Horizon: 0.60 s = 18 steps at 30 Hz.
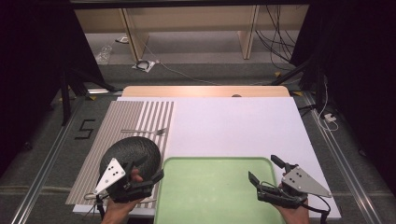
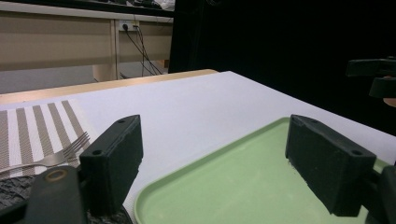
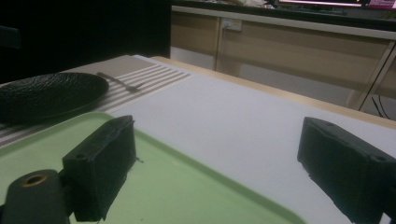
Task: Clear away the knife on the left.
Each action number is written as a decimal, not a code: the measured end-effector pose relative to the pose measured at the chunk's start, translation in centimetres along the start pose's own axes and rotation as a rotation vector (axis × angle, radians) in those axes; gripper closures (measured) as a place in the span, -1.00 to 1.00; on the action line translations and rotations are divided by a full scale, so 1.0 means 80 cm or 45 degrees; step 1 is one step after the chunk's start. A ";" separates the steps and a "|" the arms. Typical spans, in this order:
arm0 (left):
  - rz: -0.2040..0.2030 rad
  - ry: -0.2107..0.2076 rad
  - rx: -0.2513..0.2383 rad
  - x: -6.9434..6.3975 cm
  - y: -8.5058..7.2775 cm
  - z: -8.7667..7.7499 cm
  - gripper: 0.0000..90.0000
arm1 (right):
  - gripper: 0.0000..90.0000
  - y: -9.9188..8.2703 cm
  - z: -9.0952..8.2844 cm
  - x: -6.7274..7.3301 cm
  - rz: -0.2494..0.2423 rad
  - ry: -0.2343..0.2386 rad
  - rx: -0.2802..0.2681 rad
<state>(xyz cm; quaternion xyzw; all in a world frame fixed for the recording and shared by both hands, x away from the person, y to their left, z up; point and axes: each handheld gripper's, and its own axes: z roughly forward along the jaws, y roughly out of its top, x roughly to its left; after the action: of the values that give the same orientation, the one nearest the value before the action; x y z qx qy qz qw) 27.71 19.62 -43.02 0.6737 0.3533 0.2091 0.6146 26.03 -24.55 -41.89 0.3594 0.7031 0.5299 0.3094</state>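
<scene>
Left gripper [image 1: 148, 171] fingers wide, empty, right over the plate [image 1: 128, 151] near the surface's left edge; right gripper [image 1: 266, 169] wide, farther off.

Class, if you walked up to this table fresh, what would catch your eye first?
The pale green tray at the near edge, bare, stands out on the white table. Left of it a black plate sits on a striped placemat, a fork beyond. Each open tool, left and right, flanks the tray.

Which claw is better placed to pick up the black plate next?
Probably the left claw: it hangs open right at the black plate on the striped mat. The right claw, also open, sits across the green tray.
</scene>
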 end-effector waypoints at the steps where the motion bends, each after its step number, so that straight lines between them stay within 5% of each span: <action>1: 0.000 0.000 0.000 0.000 0.000 0.000 -0.58 | -0.73 0.000 -0.001 0.000 -0.002 0.000 0.007; 13: -0.006 -0.005 0.012 0.001 0.001 0.001 -0.58 | -0.72 0.000 -0.001 0.000 -0.005 0.005 0.004; 18: -0.057 -0.035 0.042 0.005 0.006 -0.002 -0.58 | -0.71 0.000 -0.001 0.000 -0.005 0.005 0.005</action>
<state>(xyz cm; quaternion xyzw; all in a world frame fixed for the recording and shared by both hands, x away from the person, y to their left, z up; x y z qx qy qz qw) 27.97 20.03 -42.63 0.6784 0.3631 0.1800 0.6128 25.95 -24.57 -41.84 0.3576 0.7055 0.5285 0.3083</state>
